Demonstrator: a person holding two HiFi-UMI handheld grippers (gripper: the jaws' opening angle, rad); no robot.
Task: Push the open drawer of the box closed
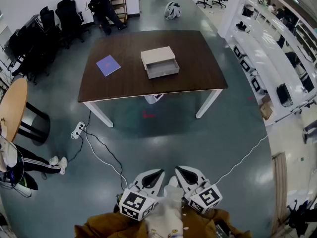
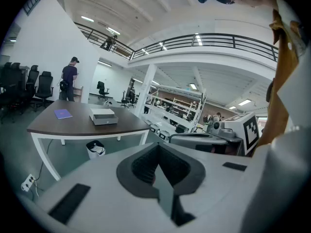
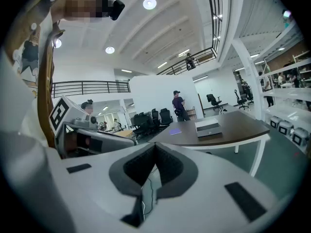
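A beige box (image 1: 158,62) sits on the dark brown table (image 1: 129,48), far ahead of me across the floor. Its grey drawer (image 1: 163,69) is pulled out toward me. The box also shows small in the left gripper view (image 2: 103,116) and the right gripper view (image 3: 208,127). Both grippers hang close to my body at the bottom of the head view, well short of the table. The left gripper (image 1: 159,173) (image 2: 158,149) is shut with nothing in it. The right gripper (image 1: 178,170) (image 3: 155,147) is shut and empty too.
A purple notebook (image 1: 108,65) lies left of the box. A bin (image 1: 154,98) stands under the table's near edge. A power strip (image 1: 78,130) and cables cross the floor. A round wooden table (image 1: 12,108), chairs (image 1: 64,16), shelving (image 1: 277,38) and a standing person (image 1: 101,4) ring the room.
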